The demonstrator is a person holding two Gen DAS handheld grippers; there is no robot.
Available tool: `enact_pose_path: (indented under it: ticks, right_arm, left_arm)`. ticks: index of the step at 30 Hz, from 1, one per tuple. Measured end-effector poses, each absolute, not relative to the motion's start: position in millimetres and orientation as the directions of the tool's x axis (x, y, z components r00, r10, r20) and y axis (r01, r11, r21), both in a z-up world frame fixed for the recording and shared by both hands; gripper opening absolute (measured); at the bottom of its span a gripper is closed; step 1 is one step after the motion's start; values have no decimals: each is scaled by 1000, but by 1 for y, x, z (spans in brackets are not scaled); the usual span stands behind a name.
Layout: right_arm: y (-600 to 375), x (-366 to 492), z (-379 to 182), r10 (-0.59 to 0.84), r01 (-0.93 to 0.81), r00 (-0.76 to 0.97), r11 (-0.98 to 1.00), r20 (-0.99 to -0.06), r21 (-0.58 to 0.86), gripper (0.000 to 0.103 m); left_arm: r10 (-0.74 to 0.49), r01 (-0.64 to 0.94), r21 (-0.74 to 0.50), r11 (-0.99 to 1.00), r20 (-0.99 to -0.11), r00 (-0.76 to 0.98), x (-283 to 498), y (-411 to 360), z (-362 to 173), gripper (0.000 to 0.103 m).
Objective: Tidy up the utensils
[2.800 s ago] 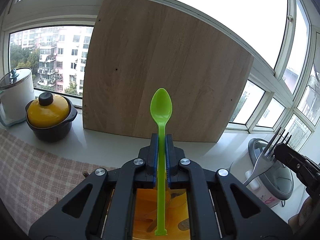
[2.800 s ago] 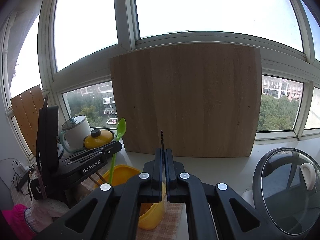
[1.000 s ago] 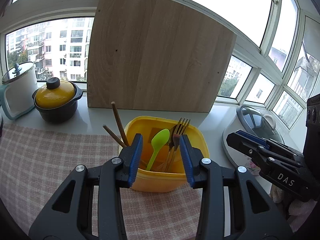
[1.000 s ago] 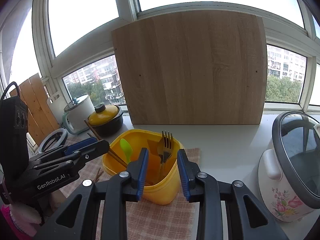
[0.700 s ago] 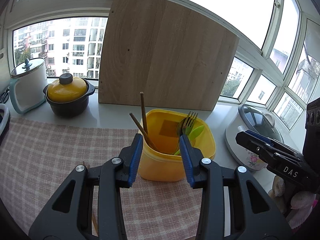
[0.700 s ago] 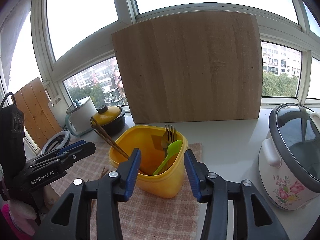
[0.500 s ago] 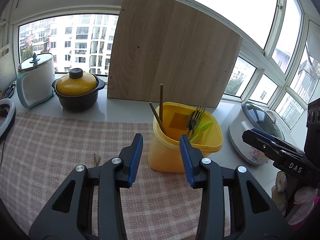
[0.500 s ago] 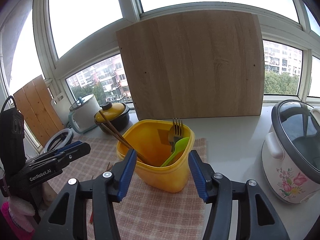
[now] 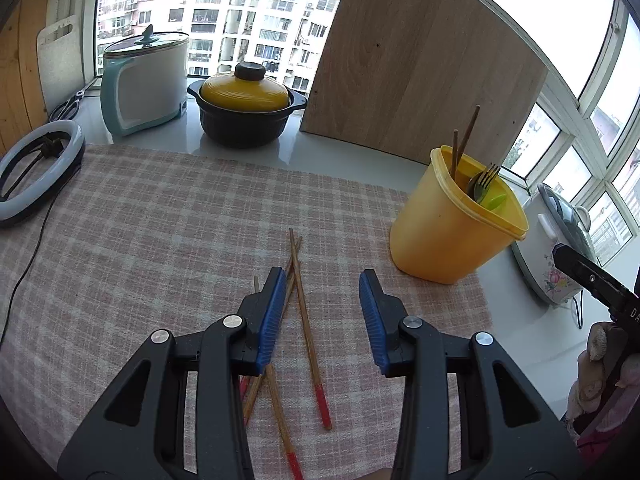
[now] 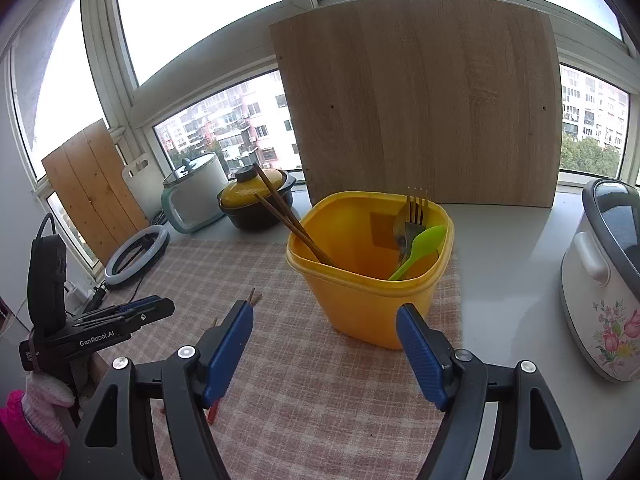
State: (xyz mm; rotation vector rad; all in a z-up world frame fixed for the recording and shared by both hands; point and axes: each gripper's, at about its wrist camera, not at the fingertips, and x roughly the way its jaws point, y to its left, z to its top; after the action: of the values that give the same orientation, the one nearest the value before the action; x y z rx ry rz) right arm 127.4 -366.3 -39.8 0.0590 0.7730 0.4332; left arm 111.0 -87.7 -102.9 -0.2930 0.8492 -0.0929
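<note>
**Two tongs apart, chopsticks on the cloth**

Left wrist view: the left tongs (image 9: pixel 322 312) gape above loose chopsticks (image 9: pixel 308 332) on the checked cloth (image 9: pixel 160 220); the yellow container (image 9: pixel 448 240) stands to the right, holding a fork (image 9: pixel 486 176) and green spoon (image 9: pixel 494 201).

Right wrist view: the right tongs (image 10: pixel 326 350) are spread wide, empty, before the container (image 10: pixel 368 296) on the surface (image 10: pixel 508 260); two chopsticks (image 10: pixel 286 212) lean inside.

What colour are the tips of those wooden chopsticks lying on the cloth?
Red, on the loose wooden chopsticks, clearest in the left wrist view.
</note>
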Motion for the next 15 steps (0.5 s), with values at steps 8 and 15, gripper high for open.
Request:
enact_pose_path:
  ticks: [8, 15]
  right_arm:
    - [-326, 126, -60, 419, -394, 572, 894, -705, 213, 76]
    - [-288, 128, -88, 454, -434, 461, 865, -763, 252, 62]
  left_arm:
    - [-197, -79, -303, 950, -774, 602, 95, -55, -131, 38]
    - [-245, -41, -311, 950, -817, 523, 76, -64, -153, 35]
